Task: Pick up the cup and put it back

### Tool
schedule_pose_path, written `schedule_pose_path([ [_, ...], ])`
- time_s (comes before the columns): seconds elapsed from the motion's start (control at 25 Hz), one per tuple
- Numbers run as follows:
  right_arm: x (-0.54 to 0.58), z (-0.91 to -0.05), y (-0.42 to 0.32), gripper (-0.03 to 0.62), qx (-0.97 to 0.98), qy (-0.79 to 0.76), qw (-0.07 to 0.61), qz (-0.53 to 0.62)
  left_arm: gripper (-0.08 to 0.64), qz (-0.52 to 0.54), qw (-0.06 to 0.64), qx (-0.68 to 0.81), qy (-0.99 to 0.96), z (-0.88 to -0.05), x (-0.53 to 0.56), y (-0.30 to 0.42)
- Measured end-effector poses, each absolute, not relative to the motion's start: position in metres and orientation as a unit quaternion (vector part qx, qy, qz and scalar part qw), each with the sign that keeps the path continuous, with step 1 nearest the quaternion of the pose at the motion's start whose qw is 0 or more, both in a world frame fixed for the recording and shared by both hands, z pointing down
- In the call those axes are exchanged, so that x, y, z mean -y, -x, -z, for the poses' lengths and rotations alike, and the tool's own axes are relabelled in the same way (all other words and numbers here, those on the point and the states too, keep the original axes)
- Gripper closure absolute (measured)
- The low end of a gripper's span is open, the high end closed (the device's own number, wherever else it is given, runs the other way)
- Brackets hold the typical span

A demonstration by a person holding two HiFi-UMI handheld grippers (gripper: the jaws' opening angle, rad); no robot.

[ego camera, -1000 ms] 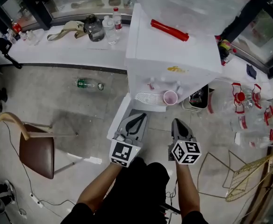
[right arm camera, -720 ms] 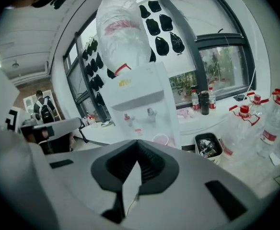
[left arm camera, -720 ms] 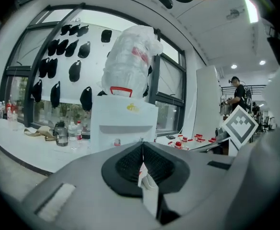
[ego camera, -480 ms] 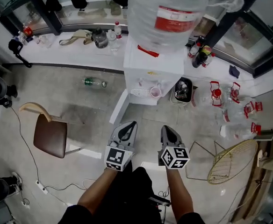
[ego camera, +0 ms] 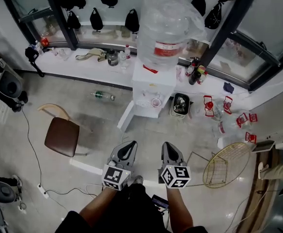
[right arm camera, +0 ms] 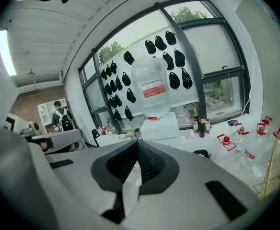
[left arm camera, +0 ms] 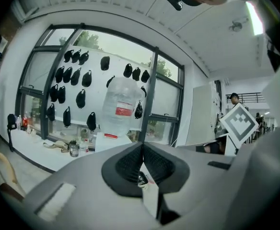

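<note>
Cup (ego camera: 156,102) is parked on the drip tray (ego camera: 142,103) of the water dispenser (ego camera: 152,79), right under the taps. That's where you'd want it for filling, so I'd guess it's the cup's home spot. It's well ahead of both tools, with nothing reaching for it.

Left tool (ego camera: 128,145) and right tool (ego camera: 166,145) are both pressed together with nothing between the jaws, so neither is carrying anything. The person's forearms are tucked in front of the body, tools side by side over the floor. Both point forward at the dispenser, tipped slightly down, marker cubes facing up.
</note>
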State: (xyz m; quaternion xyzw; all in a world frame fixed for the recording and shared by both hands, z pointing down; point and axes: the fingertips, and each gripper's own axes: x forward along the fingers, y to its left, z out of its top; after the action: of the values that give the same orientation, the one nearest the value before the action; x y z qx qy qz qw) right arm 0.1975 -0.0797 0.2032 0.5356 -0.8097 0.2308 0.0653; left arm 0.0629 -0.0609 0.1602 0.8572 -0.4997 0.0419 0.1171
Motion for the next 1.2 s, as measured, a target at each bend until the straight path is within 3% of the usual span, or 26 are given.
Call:
schedule_pose_path([
  [0.44, -0.02, -0.104, -0.175, 0.597, 0.799, -0.577, 0.039, -0.164, 0.552, -0.044, 0.06, 0.48, -0.874, -0.077, -0.013, -0.024],
  [1.2, -0.027, -0.089, -0.149, 0.597, 0.798, -0.587, 0.047, -0.132, 0.552, -0.028, 0.042, 0.465, -0.884, -0.057, -0.012, -0.009],
])
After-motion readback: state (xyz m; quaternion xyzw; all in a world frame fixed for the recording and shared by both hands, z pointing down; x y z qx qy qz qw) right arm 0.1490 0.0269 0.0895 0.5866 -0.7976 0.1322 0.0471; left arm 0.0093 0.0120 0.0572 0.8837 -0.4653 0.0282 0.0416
